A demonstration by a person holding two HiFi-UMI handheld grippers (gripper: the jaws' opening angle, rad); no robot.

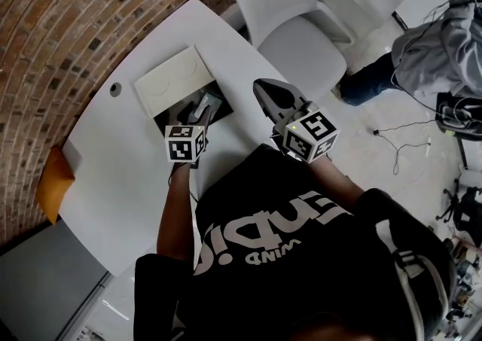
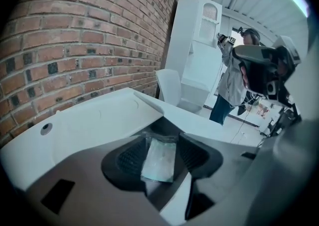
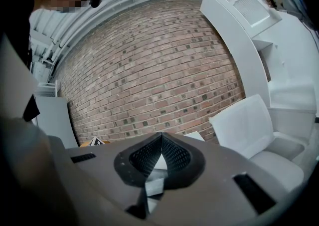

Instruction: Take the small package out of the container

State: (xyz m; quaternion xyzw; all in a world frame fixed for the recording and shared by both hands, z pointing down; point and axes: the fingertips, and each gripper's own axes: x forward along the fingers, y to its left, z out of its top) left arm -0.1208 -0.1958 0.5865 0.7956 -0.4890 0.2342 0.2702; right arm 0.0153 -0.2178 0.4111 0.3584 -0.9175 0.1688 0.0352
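Small package tight between jaws of left tool; right tool closed, empty.

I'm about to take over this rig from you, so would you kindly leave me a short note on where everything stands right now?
The left gripper has its fingers closed on the small pale translucent package, over the dark open box with a white lid on the white table.
The right gripper is shut and empty, to the right of the box.
Done: package grasped.
Left: lift it clear of the box and set it on the table. I cannot tell whether it has cleared the rim.
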